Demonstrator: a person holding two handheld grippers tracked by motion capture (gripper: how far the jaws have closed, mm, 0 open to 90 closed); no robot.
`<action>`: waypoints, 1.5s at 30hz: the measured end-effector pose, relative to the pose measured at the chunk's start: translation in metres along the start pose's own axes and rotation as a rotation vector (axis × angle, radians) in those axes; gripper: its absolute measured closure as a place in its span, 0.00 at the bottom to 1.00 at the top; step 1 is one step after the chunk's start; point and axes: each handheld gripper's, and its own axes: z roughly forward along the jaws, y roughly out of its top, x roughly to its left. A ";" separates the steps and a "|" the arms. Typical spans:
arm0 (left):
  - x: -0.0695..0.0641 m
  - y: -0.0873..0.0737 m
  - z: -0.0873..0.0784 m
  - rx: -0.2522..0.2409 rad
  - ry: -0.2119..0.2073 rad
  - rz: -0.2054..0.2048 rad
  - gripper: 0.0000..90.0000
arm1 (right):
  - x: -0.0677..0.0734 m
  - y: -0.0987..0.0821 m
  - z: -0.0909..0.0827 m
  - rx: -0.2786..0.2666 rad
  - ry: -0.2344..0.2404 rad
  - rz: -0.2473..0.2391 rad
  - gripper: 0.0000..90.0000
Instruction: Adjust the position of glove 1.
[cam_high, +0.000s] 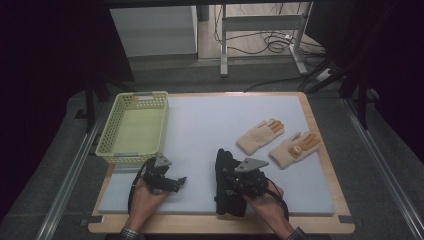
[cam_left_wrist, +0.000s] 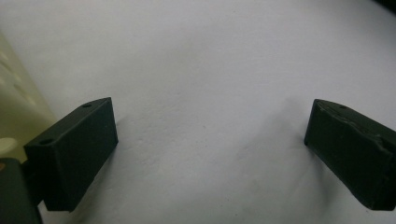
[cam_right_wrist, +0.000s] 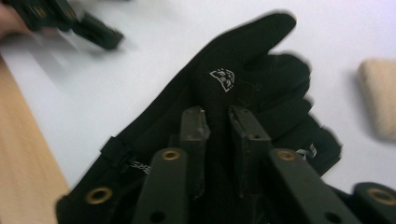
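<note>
A: Scanned left to right. The yellow-green perforated basket (cam_high: 134, 127) is seen at the left edge of the grey foam mat (cam_high: 200, 125), with nothing lying in it. Just below it, the left gripper (cam_high: 179, 181) is held low over bare mat; its jaws are spread wide, nothing between them.

B: And the glove?

A: The black glove (cam_high: 226, 172) is laid flat near the front middle of the mat, fingers pointing away. The right gripper (cam_right_wrist: 217, 116) is placed over the back of it, jaws nearly together with only a narrow gap. A pinch of fabric cannot be confirmed; the pads appear to sit above the cloth, not pressed on it.

B: Handling?

A: Judged light, soft and limp: sag and folding are to be expected once lifted, no breakage risk. Fabric looks grippy, not slippery. A pinch at the cuff or a raised fold on the back of the hand is advised.

B: Rest of the mat?

A: Two beige knit gloves (cam_high: 260, 135) (cam_high: 295, 149) with orange fingertips are laid at the right, well apart from the black one.
</note>
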 end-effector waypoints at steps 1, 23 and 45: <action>0.000 0.000 0.000 0.000 0.000 0.000 0.03 | 0.000 -0.004 0.003 0.009 -0.005 0.001 0.69; 0.000 0.000 0.000 0.003 0.000 0.003 0.03 | -0.069 0.021 0.040 0.008 0.014 0.179 0.63; 0.000 0.000 0.000 0.002 0.000 0.003 0.03 | -0.068 0.013 0.016 -0.013 -0.032 0.115 0.71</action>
